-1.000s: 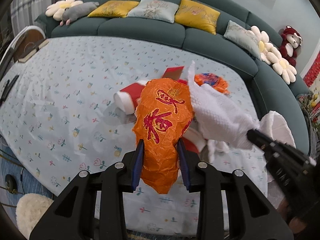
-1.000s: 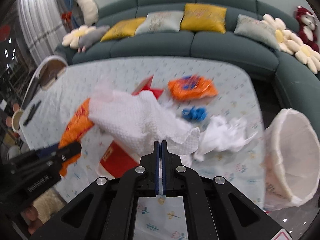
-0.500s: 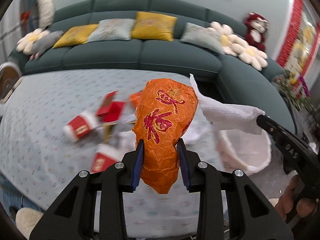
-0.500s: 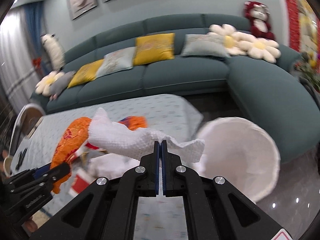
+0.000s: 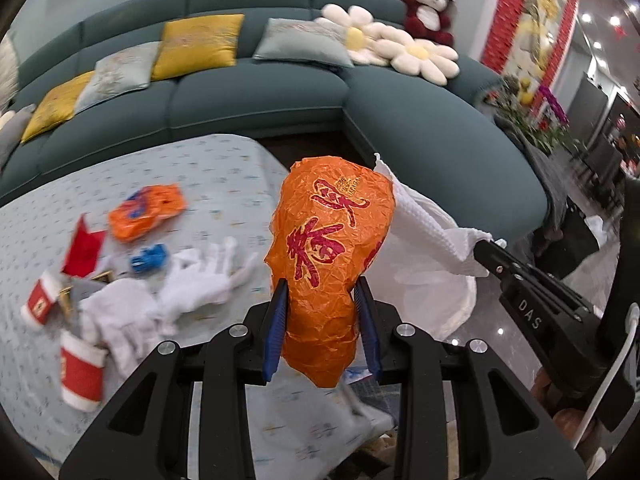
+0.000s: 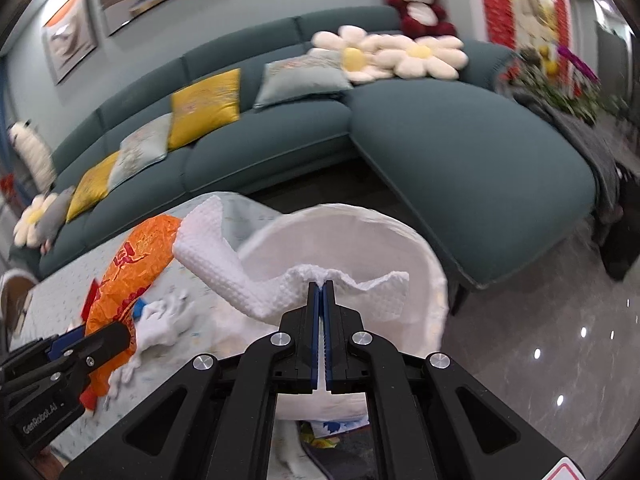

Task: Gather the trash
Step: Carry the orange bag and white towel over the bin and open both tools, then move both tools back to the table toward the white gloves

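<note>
My left gripper [image 5: 322,286] is shut on a crumpled orange wrapper [image 5: 332,240] with red characters, held in the air past the table's right end; it also shows in the right wrist view [image 6: 124,276]. My right gripper [image 6: 321,284] is shut on a white paper towel [image 6: 224,264], held over the open mouth of a white bin bag [image 6: 400,248]. The towel [image 5: 424,224] and the bag [image 5: 432,280] show right of the wrapper in the left wrist view.
On the patterned tablecloth [image 5: 224,168] lie an orange packet [image 5: 146,210], a blue scrap [image 5: 148,258], white tissues [image 5: 200,280], red paper cups [image 5: 80,372] and red card [image 5: 84,248]. A teal sofa [image 5: 256,92] curves behind. Glossy floor [image 6: 540,340] lies right.
Both grippers swung right with their loads, from over the table's trash pile to the table's right end. The bin bag mouth now sits directly under the towel.
</note>
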`<action>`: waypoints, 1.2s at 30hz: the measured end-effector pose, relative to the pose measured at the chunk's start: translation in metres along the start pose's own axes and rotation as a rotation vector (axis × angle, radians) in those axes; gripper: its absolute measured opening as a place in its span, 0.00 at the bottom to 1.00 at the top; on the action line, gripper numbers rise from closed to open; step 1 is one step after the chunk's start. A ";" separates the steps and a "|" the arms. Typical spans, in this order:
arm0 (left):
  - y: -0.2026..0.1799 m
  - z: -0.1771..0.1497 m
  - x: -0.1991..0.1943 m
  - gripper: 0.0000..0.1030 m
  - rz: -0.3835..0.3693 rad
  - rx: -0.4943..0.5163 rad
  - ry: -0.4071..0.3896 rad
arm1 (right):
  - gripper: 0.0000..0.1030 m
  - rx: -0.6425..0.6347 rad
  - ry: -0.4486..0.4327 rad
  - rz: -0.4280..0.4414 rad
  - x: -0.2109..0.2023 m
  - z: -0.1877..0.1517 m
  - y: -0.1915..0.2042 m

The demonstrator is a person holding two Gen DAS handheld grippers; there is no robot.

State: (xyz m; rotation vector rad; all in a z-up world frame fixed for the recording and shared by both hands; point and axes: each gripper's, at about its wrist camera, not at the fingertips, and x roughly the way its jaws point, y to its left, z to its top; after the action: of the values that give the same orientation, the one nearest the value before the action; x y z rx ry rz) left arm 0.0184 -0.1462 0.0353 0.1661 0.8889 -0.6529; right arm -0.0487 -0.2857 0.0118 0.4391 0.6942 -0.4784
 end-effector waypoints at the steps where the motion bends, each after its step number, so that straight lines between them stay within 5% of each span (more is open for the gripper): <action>1: -0.005 0.001 0.004 0.31 -0.005 0.008 0.004 | 0.02 0.019 0.003 -0.006 0.004 -0.001 -0.007; 10: -0.034 0.009 0.048 0.37 -0.062 0.021 0.075 | 0.02 0.135 0.045 -0.003 0.031 -0.001 -0.038; 15: -0.036 0.010 0.057 0.71 -0.060 0.011 0.077 | 0.23 0.129 0.033 -0.002 0.030 -0.002 -0.033; 20: -0.030 0.010 0.057 0.80 -0.046 -0.017 0.064 | 0.46 0.146 0.001 -0.016 0.025 -0.004 -0.035; 36: 0.033 -0.012 0.021 0.80 0.064 -0.113 0.029 | 0.57 -0.091 -0.041 -0.040 0.010 -0.008 0.022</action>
State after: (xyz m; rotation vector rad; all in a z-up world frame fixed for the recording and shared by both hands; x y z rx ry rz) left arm 0.0394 -0.1250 0.0077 0.1028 0.9425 -0.5410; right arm -0.0337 -0.2665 0.0041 0.3292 0.6829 -0.4901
